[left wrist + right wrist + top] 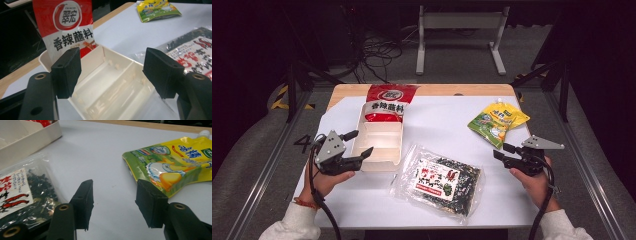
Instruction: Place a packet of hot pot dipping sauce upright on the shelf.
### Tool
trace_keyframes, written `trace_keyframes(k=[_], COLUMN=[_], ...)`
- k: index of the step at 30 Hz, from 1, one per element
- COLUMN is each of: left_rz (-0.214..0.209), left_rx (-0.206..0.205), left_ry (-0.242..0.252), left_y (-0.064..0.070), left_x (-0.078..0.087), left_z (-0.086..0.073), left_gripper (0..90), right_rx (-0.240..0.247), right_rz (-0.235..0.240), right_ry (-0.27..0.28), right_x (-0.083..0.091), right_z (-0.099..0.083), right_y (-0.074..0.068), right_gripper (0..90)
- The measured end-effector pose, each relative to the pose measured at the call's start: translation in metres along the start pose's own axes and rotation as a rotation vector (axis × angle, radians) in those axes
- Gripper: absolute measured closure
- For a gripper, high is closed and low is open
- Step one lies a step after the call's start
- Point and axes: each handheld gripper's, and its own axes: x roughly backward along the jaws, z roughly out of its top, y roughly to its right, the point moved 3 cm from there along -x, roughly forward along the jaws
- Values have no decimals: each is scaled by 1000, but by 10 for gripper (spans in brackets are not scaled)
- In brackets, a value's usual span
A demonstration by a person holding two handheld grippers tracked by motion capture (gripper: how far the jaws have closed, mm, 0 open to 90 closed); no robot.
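A cream divided tray lies left of centre on the white table, with a red sauce packet standing in its far compartment. A clear bag of dark seaweed lies in front of the tray's right side. A yellow-green spouted pouch rests at the right. My left gripper is open at the tray's near left edge, nothing between its jaws. My right gripper is open just in front of the pouch, holding nothing.
The white sheet covers a wooden table whose far edge shows. Metal rails run along both sides of the table. Cables and a white frame stand on the floor beyond.
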Motion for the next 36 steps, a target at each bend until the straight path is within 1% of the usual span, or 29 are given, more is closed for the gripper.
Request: trace_keyframes(k=[2, 3, 4, 7, 8, 9, 10, 11, 12, 13, 14, 15, 17, 18, 19, 20, 21, 22, 24, 25, 26, 29, 30, 32, 33, 34, 36], left_rz=[-10, -13, -18, -25, -29, -38, -47, -62, -62, -74, -81, -97, -144, -155, -169, -187, -201, -212, -237, -242, -247, -256, -254, -257, -255, -254, -260], left_rx=[-1, -3, 3, 10, 12, 29, 36, 41, 41, 44, 45, 55, 77, 80, 76, 93, 101, 109, 118, 123, 115, 93, 86, 93, 89, 88, 104], left_ry=[-7, -16, -20, -39, -38, -34, -41, -50, -50, -64, -72, -77, -93, -110, -129, -135, -139, -154, -180, -197, -216, -233, -238, -250, -257, -263, -263], left_y=[7, 10, 13, 20, 22, 26, 29, 34, 34, 40, 43, 48, 59, 63, 67, 70, 71, 73, 75, 77, 79, 83, 84, 84, 84, 84, 83], left_x=[5, 7, 9, 15, 17, 19, 20, 21, 21, 22, 22, 22, 20, 19, 18, 17, 15, 13, 8, 5, 3, -2, -4, -7, -9, -10, -12], left_z=[-7, -10, -13, -23, -26, -29, -32, -37, -37, -41, -43, -47, -54, -57, -60, -62, -64, -66, -71, -73, -74, -75, -75, -76, -77, -78, -79], left_gripper=[302, 300, 298, 296, 290, 290, 289, 287, 279, 279, 271, 267, 266, 265, 257, 256, 249, 244, 236, 231, 228, 227, 227, 223, 224, 223, 216], right_rx=[-17, -19, -18, 1, 4, 5, 11, 26, 26, 40, 57, 71, 103, 120, 142, 161, 175, 189, 219, 228, 232, 234, 247, 270, 277, 287, 297], right_rz=[4, 6, 13, 29, 36, 43, 56, 69, 69, 85, 108, 121, 165, 197, 214, 239, 251, 245, 235, 226, 215, 197, 189, 179, 176, 176, 181], right_ry=[0, -2, 0, -8, -10, -10, -13, -17, -17, -22, -26, -31, -46, -57, -66, -73, -81, -92, -131, -153, -172, -214, -232, -265, -276, -277, -284], right_x=[-3, -3, -4, -7, -9, -9, -10, -11, -11, -11, -11, -11, -10, -9, -8, -7, -7, -9, -13, -15, -17, -21, -21, -24, -25, -26, -27], right_z=[0, 0, 0, 1, 2, 2, 3, 3, 3, 3, 3, 3, 1, 0, -1, -1, -2, -3, -8, -10, -13, -21, -23, -27, -28, -29, -30], right_y=[5, 6, 6, 3, 1, 0, -2, -5, -5, -9, -14, -17, -27, -34, -40, -47, -53, -58, -63, -64, -64, -61, -61, -60, -60, -60, -59], right_gripper=[496, 496, 499, 507, 507, 508, 525, 539, 539, 550, 588, 627, 679, 692, 708, 707, 686, 661, 632, 628, 617, 583, 583, 589, 588, 583, 595])
